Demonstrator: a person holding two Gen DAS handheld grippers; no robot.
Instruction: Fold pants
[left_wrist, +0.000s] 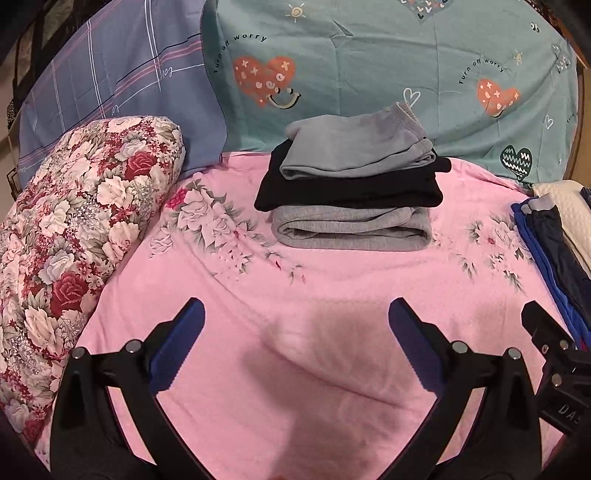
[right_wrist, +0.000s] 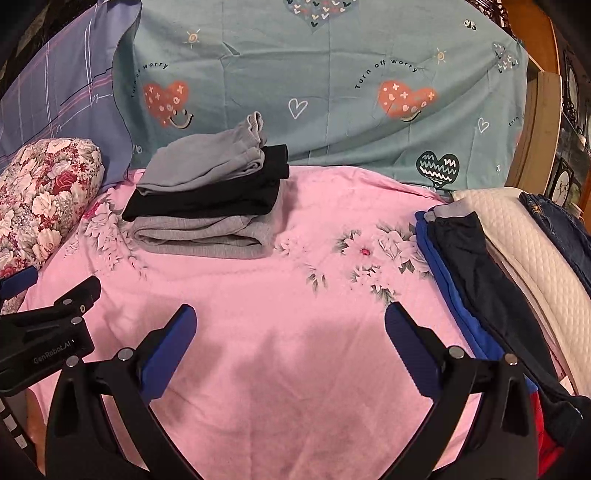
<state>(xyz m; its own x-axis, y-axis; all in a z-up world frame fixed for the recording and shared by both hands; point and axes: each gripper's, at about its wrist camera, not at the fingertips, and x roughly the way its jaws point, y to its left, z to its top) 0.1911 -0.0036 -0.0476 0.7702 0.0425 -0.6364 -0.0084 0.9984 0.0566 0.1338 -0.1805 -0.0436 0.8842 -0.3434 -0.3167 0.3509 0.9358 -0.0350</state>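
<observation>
A stack of three folded pants sits on the pink floral sheet (left_wrist: 295, 369): light grey pants (left_wrist: 354, 147) on top, black pants (left_wrist: 351, 188) in the middle, grey pants (left_wrist: 351, 229) at the bottom. The stack also shows in the right wrist view (right_wrist: 207, 206). Unfolded navy pants (right_wrist: 487, 280) lie on a pile at the right edge (left_wrist: 554, 251). My left gripper (left_wrist: 295, 332) is open and empty above the bare sheet. My right gripper (right_wrist: 290, 336) is open and empty above the sheet (right_wrist: 295, 369), left of the navy pants.
A floral rolled quilt (left_wrist: 74, 240) lies at the left. A teal heart-print cover (left_wrist: 406, 74) and a purple plaid pillow (left_wrist: 110, 92) are at the back. A white quilted cloth (right_wrist: 524, 240), blue fabric (right_wrist: 443, 273) and jeans (right_wrist: 565, 225) lie at the right.
</observation>
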